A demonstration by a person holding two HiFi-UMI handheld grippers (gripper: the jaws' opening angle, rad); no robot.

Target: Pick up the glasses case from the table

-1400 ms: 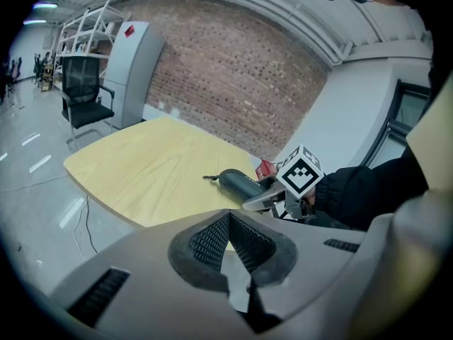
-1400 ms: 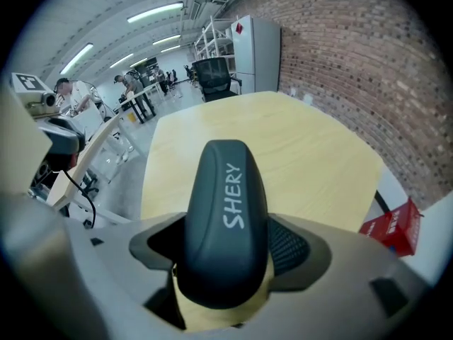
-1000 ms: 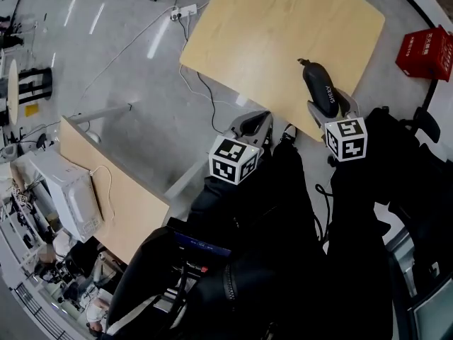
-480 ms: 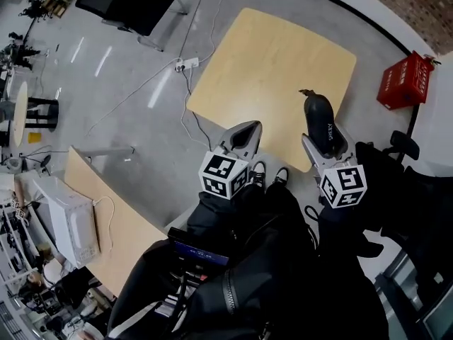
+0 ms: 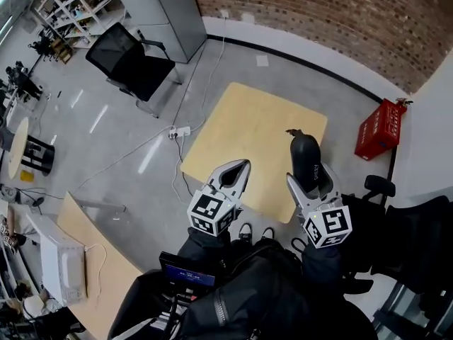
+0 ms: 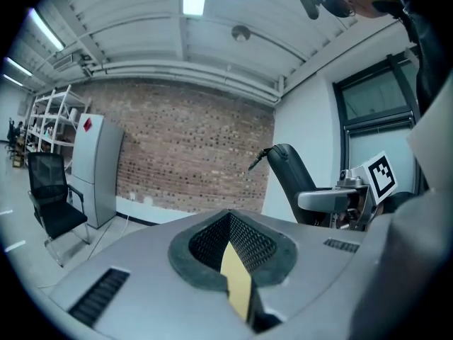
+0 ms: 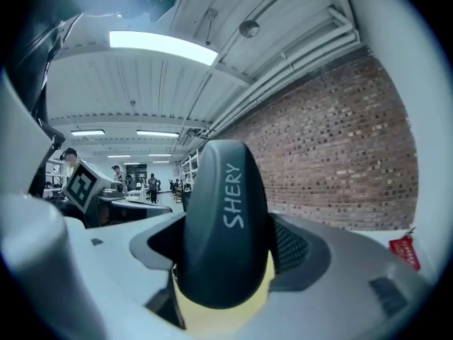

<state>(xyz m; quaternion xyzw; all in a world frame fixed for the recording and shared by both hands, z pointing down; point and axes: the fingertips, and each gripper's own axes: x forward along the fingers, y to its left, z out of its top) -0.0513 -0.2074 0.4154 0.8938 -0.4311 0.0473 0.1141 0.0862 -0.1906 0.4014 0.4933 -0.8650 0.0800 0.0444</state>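
Grey polished concrete floor below a red-brick wall at 12 o'clock of the head view. Centre frame, a square light-wood table. At 10 o'clock of it, a black office chair and a tall grey metal cabinet; at 9 o'clock, just off the table's edge, a white power strip on the floor; at 3 o'clock, well apart, a red plastic crate against the white wall.

Pinched between the jaws of the right gripper, a dark oval hard-shell glasses case with white "SHERY" lettering, held over the table's 4 o'clock corner. Seen from the right gripper view, case filling the gap of the right gripper, one end pointing away towards brick wall and ceiling.

At 8 o'clock of the case, near but apart, the left gripper, jaws pressed together and holding nothing; in its own view only a thin sliver of table wood visible between the pads of the left gripper.
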